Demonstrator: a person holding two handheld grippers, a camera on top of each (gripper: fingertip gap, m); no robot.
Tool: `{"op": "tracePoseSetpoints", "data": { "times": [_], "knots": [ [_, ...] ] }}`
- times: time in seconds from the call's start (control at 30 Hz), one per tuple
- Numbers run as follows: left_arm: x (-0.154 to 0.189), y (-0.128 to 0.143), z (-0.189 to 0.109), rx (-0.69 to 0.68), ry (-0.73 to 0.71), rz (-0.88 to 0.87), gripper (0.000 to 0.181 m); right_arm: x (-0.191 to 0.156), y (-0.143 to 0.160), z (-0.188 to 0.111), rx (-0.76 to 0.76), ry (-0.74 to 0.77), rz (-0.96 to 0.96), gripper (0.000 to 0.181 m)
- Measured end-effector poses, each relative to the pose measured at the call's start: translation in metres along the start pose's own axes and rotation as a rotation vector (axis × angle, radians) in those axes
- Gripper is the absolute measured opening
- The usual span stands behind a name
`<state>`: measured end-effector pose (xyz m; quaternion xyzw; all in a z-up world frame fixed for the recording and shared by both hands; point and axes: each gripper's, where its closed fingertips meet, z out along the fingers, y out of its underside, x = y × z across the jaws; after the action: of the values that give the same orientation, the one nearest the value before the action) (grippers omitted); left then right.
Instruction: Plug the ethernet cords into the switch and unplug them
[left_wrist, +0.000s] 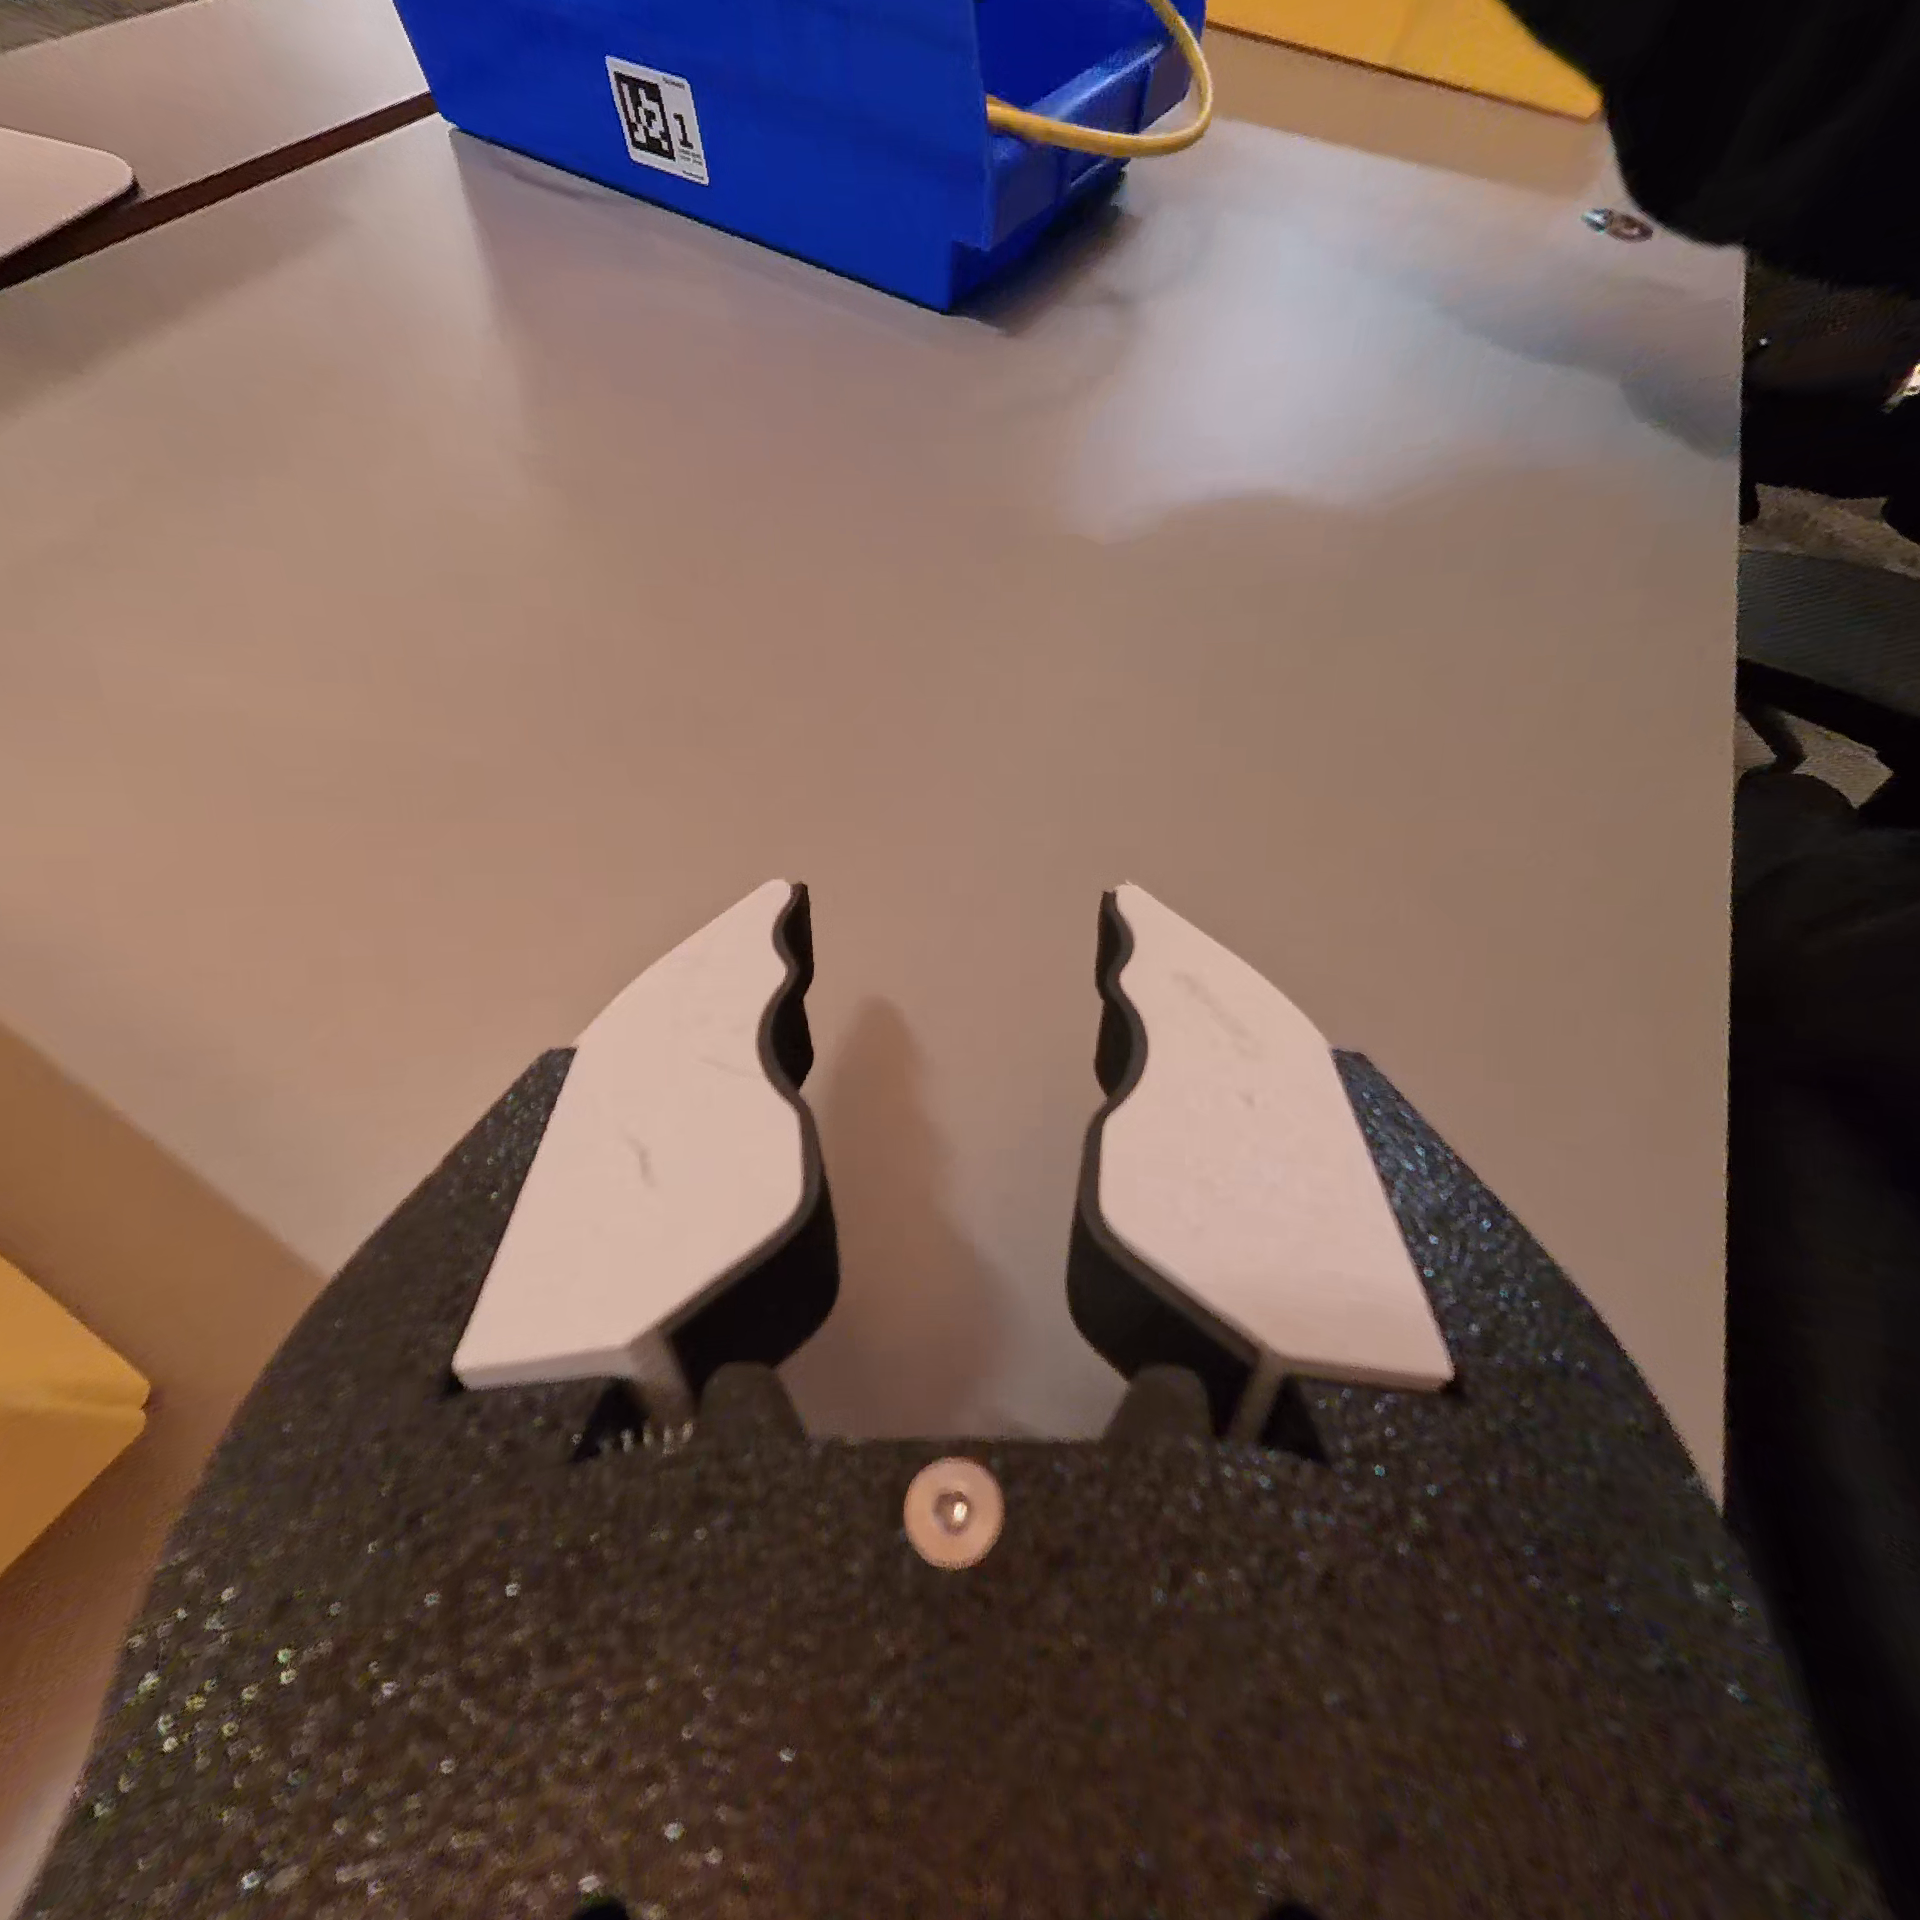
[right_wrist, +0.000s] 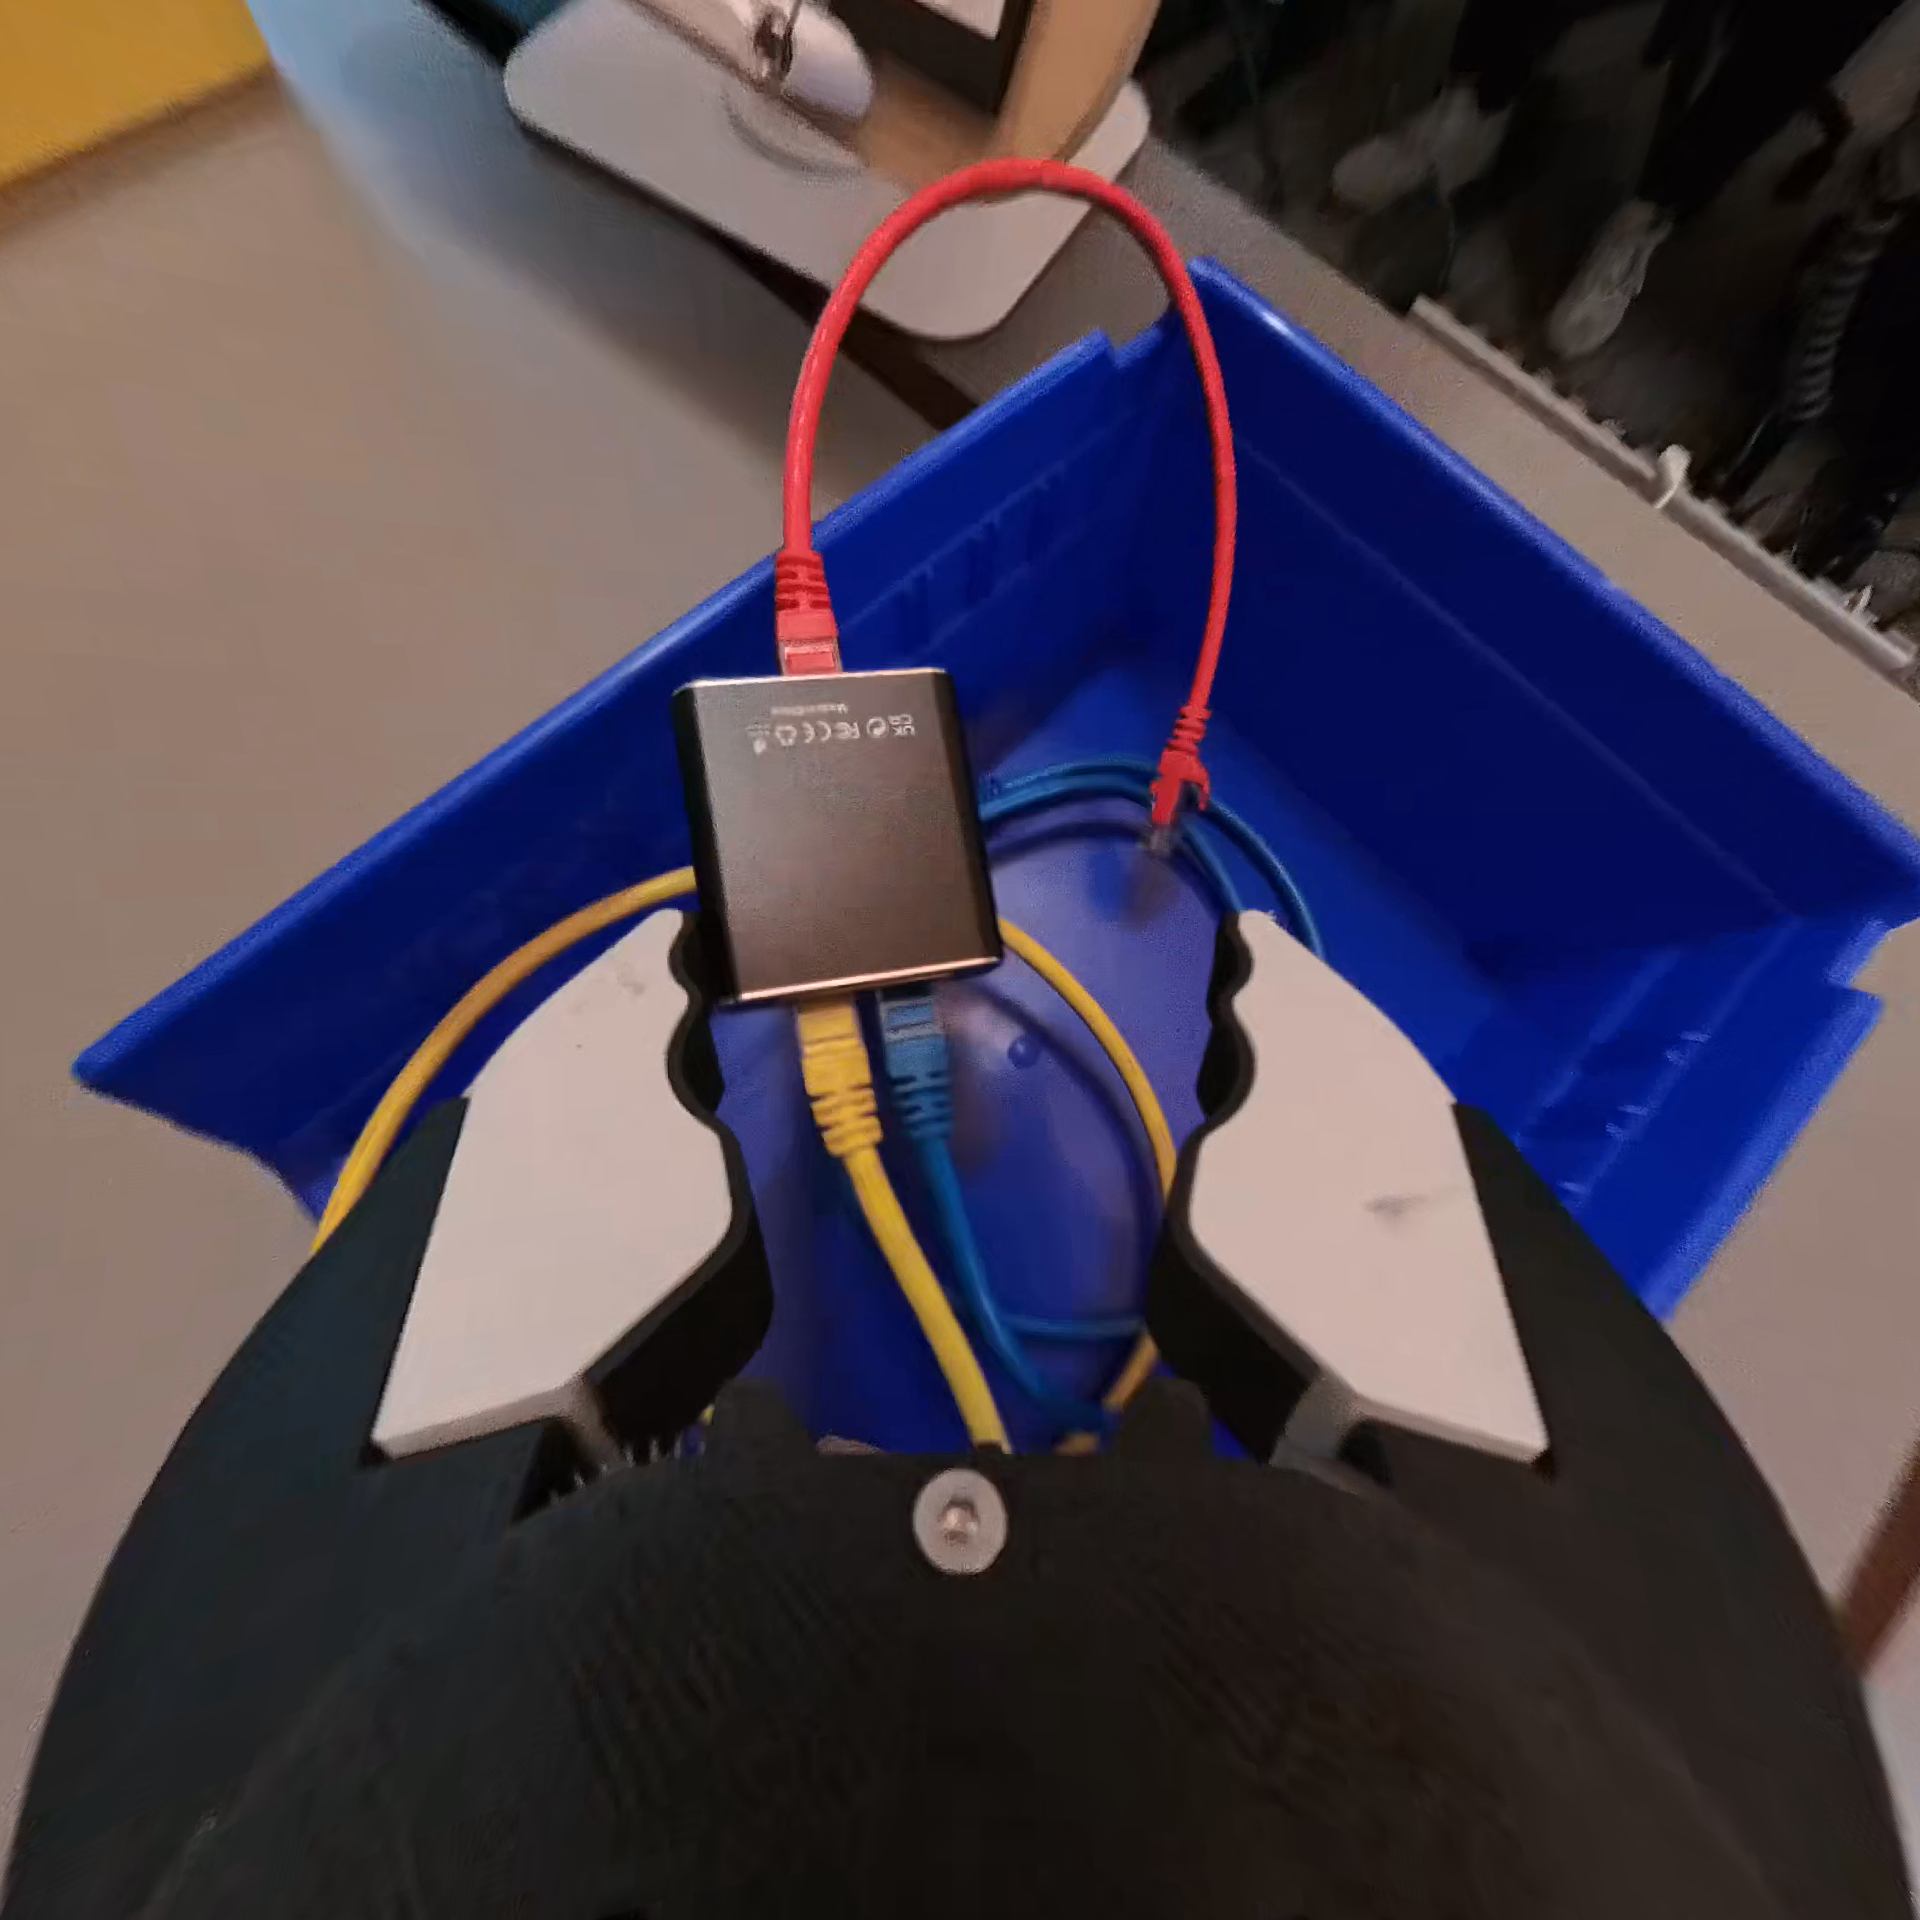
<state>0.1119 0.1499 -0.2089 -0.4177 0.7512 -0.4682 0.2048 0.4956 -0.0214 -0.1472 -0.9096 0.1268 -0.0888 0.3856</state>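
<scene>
Step in hand: judging by the layout, lifting the switch (right_wrist: 836, 836) out of the blue bin (right_wrist: 1455, 748), or pulling a cord from it.
How to do it well: bring the right claw (right_wrist: 961, 971) down square over the switch body and close on its two long sides, not on the plugs; the cords hang off both ends and will drag, so lift slowly. To unplug, I would steady the body with one claw and press each plug's clip before pulling straight out.
Right claw: spread wide, holding nothing, above the bin with the near end of the switch between its tips.
Left claw (left_wrist: 954, 935): partly open, empty, over bare worktop (left_wrist: 727, 623), well apart from the bin (left_wrist: 831, 135).
Switch: small dark metal box with rounded edges, sitting inside the bin, tilted up on the cords.
Red cord (right_wrist: 1039, 177): one end plugged into the far side, arching above the bin wall; the other plug (right_wrist: 1179, 774) lies loose inside the bin.
Yellow cord (right_wrist: 883, 1195): plugged into the near side, looping round the bin floor; a loop (left_wrist: 1143, 114) shows over the rim in the left view.
Blue cord (right_wrist: 935, 1132): plugged in beside the yellow, coiled underneath.
Risk: a looped cord could snag on the bin rim.
</scene>
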Motion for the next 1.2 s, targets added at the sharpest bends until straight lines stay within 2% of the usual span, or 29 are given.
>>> {"op": "tracePoseSetpoints", "data": {
  "times": [0.13, 0.2, 0.27, 0.37, 0.5, 0.6, 0.67, 0.73, 0.83, 0.9, 1.0, 1.1, 1.2],
  "knots": [
    [0.002, -0.001, -0.002, 0.010, 0.002, 0.003, 0.052, -0.006, 0.000, -0.036, -0.107, 0.004, -0.078, 0.088],
    [0.001, -0.001, -0.002, 0.013, 0.008, -0.008, 0.052, -0.018, 0.002, -0.057, -0.082, 0.032, -0.109, 0.087],
    [0.000, 0.000, -0.001, 0.003, 0.002, -0.017, 0.052, -0.045, 0.013, -0.074, -0.049, 0.019, -0.145, 0.086],
    [0.000, -0.003, 0.011, -0.019, -0.020, -0.028, 0.051, -0.071, 0.039, -0.090, 0.005, 0.150, -0.201, 0.080],
    [0.009, -0.029, 0.051, -0.001, -0.053, -0.042, 0.052, -0.103, 0.075, -0.089, 0.044, 0.278, -0.204, 0.076],
    [0.004, -0.056, 0.091, 0.000, -0.120, -0.023, 0.056, -0.113, 0.093, -0.084, 0.040, 0.381, -0.242, 0.073],
    [-0.003, -0.080, 0.118, 0.020, -0.155, -0.028, 0.059, -0.114, 0.094, -0.086, 0.095, 0.415, -0.178, 0.073],
    [-0.006, -0.108, 0.146, 0.046, -0.151, -0.088, 0.065, -0.123, 0.092, -0.085, 0.133, 0.353, -0.100, 0.073],
    [-0.006, -0.145, 0.187, 0.079, -0.141, -0.170, 0.071, -0.124, 0.086, -0.091, 0.194, 0.394, -0.058, 0.072],
    [-0.018, -0.161, 0.210, 0.106, -0.233, -0.207, 0.070, -0.123, 0.091, -0.089, 0.190, 0.408, -0.026, 0.072],
    [-0.025, -0.180, 0.236, 0.154, -0.329, -0.249, 0.071, -0.118, 0.098, -0.086, 0.187, 0.428, 0.028, 0.074],
    [-0.038, -0.189, 0.250, 0.152, -0.468, -0.203, 0.071, -0.107, 0.100, -0.092, 0.209, 0.487, 0.078, 0.074],
    [-0.042, -0.190, 0.261, 0.117, -0.514, -0.148, 0.058, -0.100, 0.104, -0.098, 0.232, 0.502, 0.121, 0.075]
  ]
}}
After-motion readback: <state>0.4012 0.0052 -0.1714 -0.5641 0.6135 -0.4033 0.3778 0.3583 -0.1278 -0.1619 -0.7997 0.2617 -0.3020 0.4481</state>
